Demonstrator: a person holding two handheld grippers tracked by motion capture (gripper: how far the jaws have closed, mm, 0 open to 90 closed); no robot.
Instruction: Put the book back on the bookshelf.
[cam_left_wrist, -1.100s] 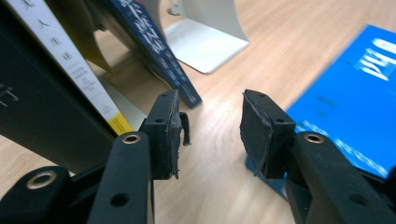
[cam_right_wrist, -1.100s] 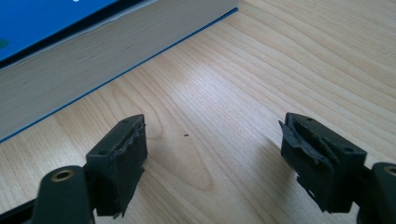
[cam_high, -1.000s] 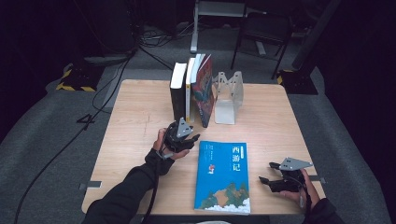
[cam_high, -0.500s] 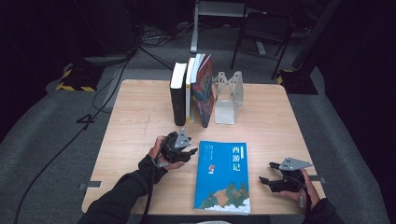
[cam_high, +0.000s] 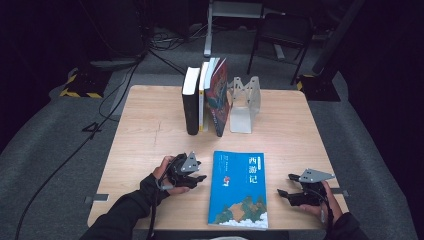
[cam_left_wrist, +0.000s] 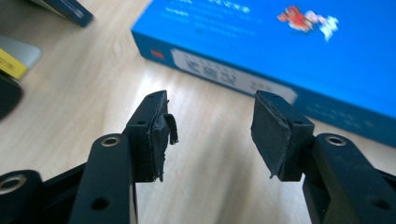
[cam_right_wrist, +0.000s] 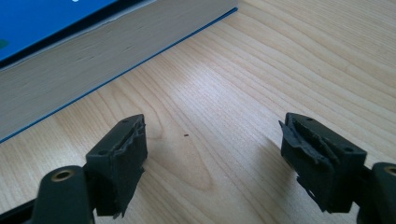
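Observation:
A blue book (cam_high: 239, 187) lies flat on the wooden table (cam_high: 150, 125) near its front edge. My left gripper (cam_high: 201, 177) rests low just left of the book's spine, pointing at it; in the left gripper view that spine (cam_left_wrist: 224, 77) lies a short way beyond my left gripper (cam_left_wrist: 211, 123). Its jaws have just been opening and hold nothing. My right gripper (cam_high: 281, 192) sits right of the book, open and empty. The book's page edge (cam_right_wrist: 102, 60) runs ahead of my right gripper (cam_right_wrist: 212, 149) in its own view.
Several books (cam_high: 205, 97) stand upright at the table's far middle, leaning by a white metal bookend (cam_high: 245, 102). Bare wood lies between them and the blue book. A chair (cam_high: 280, 37) and cables sit on the floor beyond the table.
My left gripper has moved back toward the front edge and down beside the blue book's spine, and its jaws stand wider. The right gripper has kept still.

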